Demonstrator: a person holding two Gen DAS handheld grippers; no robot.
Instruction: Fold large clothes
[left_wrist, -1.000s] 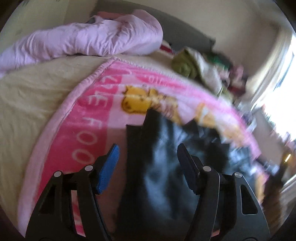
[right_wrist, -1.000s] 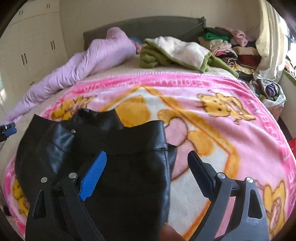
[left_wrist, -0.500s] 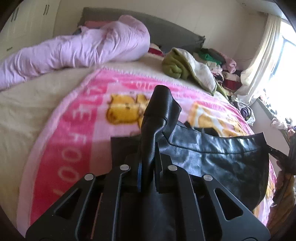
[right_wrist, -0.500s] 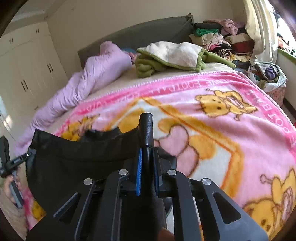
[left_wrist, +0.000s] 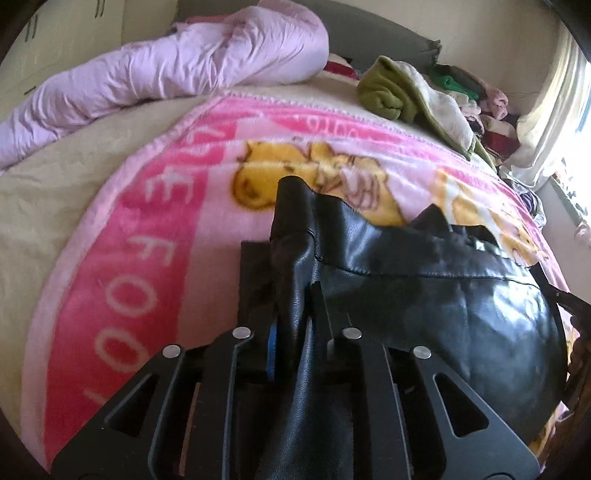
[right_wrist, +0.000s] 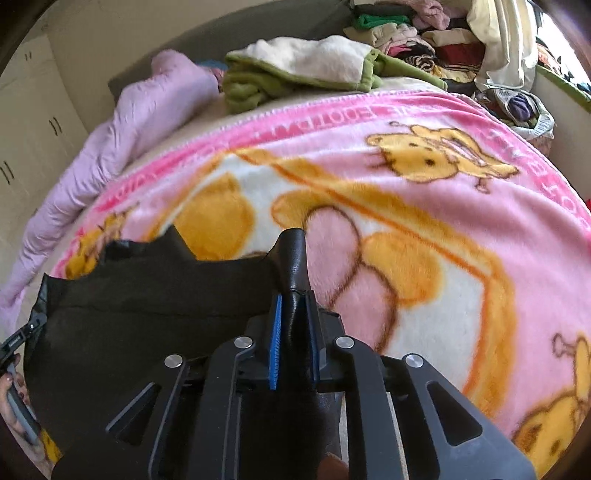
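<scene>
**Black leather garment pinched at both ends over the bed**

Black leather garment (left_wrist: 424, 295) hangs stretched between the two grippers above the pink cartoon blanket (left_wrist: 155, 229) on the bed. Left gripper (left_wrist: 293, 321): fingers pressed together on a bunched fold of the leather; the fold sticks up past the fingertips. By the readings these jaws are easing apart slightly, but the pads stay on the fabric. Right gripper (right_wrist: 294, 328): blue pads (right_wrist: 275, 343) clamped on the opposite corner, a rolled tab of leather poking out above them. From the right wrist view, the garment (right_wrist: 147, 295) spreads leftward as a dark sheet, its far edge reaching the other gripper at frame left, with a hand (right_wrist: 14, 402) visible there.

Background: lilac duvet (left_wrist: 177, 70) bundled at the head of the bed, green-and-cream fleece (right_wrist: 303, 70) beside it, clothes pile (right_wrist: 424, 40) by the curtain (left_wrist: 554, 110). Both views are slightly blurred.
</scene>
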